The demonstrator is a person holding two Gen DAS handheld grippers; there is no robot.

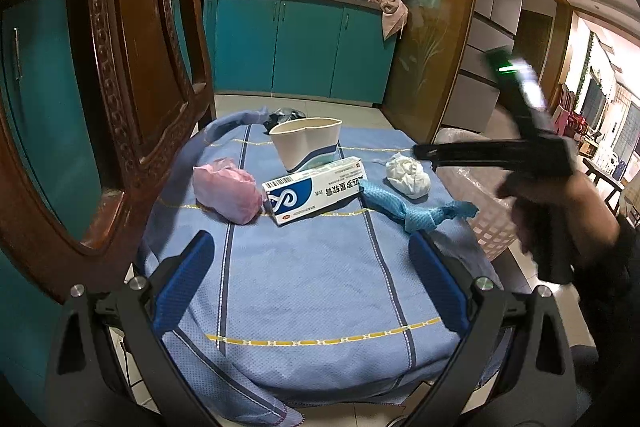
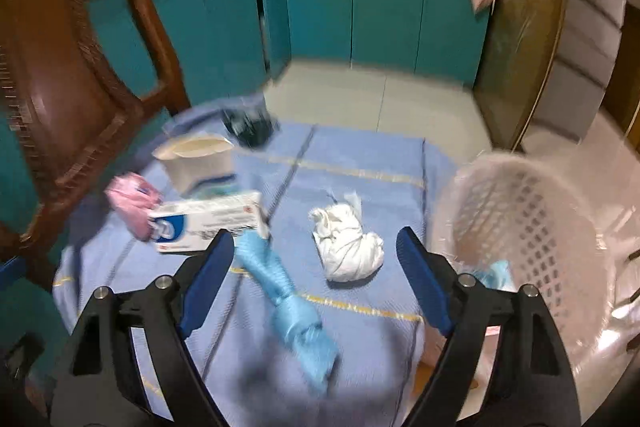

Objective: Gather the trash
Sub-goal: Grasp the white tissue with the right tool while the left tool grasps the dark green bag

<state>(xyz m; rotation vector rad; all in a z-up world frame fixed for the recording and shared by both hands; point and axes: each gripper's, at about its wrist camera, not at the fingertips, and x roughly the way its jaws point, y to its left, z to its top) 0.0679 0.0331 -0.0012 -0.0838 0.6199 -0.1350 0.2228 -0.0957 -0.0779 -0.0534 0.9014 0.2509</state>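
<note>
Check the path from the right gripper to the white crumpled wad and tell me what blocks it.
Nothing visible blocks it. The right gripper is open above the blue cloth, and the white wad lies in the gap between its fingers. The knotted blue bag lies just left of that line.

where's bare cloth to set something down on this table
The near half of the blue cloth, this side of the ointment box, is bare. The far half is crowded: pink wad, cup, box, blue twist, white wad.
</note>
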